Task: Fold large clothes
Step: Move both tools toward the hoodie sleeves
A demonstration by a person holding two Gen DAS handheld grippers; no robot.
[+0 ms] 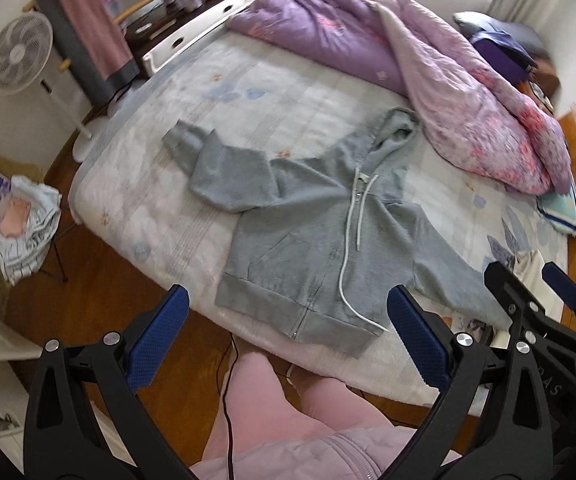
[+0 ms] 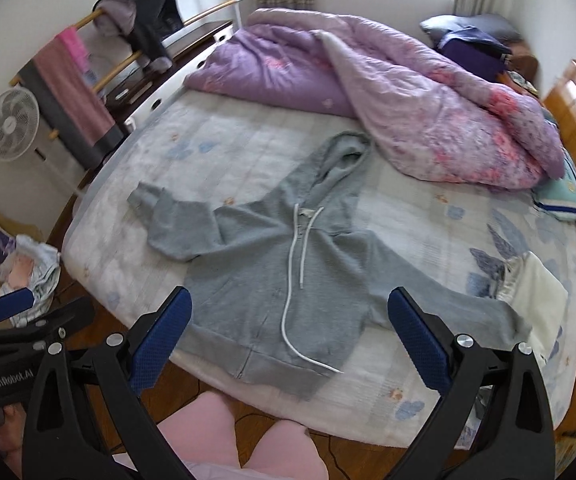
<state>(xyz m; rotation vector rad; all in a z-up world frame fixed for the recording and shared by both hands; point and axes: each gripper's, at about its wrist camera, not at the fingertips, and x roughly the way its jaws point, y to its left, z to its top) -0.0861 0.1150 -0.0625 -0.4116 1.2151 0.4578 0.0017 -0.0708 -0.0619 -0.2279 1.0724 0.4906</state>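
I hold both tools above the near edge of the pale quilted mattress point(image 2: 427, 216), and neither touches cloth. My left gripper point(image 1: 288, 338) has its blue-padded jaws spread wide with nothing between them; my right gripper point(image 2: 289, 340) is equally wide and empty. The grey zip-front cotton hoodie point(image 2: 284, 264) lies flat and face up just beyond the jaws, hood pointing away towards a rumpled purple floral duvet point(image 2: 427, 120), one sleeve running out past my right jaw.
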